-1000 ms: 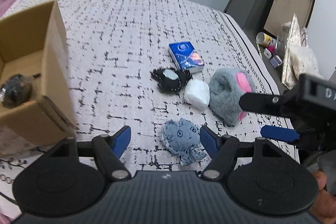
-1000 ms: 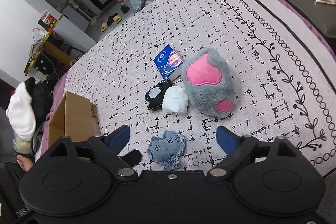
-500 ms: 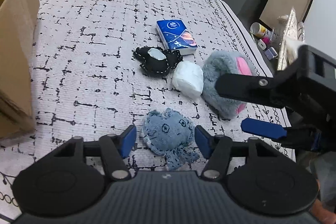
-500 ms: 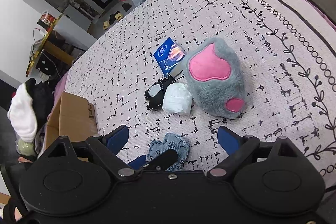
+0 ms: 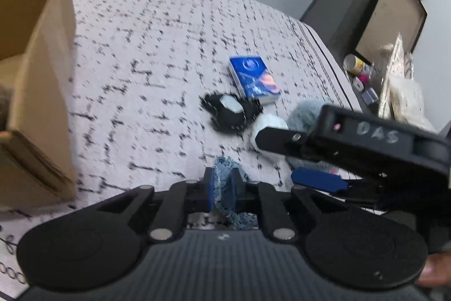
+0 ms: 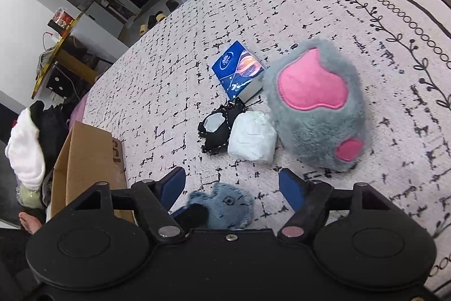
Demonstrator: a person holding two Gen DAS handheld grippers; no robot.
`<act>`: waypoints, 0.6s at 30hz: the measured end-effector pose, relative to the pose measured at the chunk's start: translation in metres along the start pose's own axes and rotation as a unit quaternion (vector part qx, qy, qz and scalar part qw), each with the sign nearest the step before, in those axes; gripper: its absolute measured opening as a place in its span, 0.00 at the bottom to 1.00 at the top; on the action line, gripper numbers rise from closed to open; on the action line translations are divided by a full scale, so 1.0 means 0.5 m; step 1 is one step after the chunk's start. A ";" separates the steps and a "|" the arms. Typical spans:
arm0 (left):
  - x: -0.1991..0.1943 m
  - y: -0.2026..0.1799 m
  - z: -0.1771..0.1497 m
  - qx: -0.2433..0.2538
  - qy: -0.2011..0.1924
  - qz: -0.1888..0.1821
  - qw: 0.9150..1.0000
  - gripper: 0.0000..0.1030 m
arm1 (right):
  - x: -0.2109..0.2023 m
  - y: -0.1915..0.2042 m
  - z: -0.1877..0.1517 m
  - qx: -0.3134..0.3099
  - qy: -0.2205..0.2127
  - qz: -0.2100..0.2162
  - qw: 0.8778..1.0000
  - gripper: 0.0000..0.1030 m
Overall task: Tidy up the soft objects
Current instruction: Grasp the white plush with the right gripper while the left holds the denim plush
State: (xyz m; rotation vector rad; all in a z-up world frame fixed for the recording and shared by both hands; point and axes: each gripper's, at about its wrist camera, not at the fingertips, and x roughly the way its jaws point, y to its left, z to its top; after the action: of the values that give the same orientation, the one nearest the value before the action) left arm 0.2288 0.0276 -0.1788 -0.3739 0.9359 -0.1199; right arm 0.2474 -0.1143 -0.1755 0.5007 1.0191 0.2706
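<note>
The left hand-held gripper (image 5: 224, 189) has just closed and now pinches the blue denim plush (image 5: 225, 188) near the bed's (image 5: 157, 52) front edge. The right hand-held gripper (image 6: 231, 188) has been narrowing its jaws, which stand open and empty short of the white pouch (image 6: 252, 137) and the grey paw plush (image 6: 315, 109) mid-bed. A cardboard box (image 5: 36, 92) sits at the left edge.

left tool (image 5: 222, 186): clamped tight, tilted down | right tool (image 6: 231, 185): jaws narrowing, apart
</note>
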 end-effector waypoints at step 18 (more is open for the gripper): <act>-0.080 0.014 0.040 0.001 -0.045 0.005 0.999 0.05 | 0.025 -0.015 0.008 0.081 -0.034 -0.041 0.995 0.38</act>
State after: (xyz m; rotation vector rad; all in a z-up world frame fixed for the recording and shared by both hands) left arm 0.2208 0.0498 -0.1400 -0.3703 0.8487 -0.0940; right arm 0.2570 -0.1164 -0.1872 0.6099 0.9978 0.0974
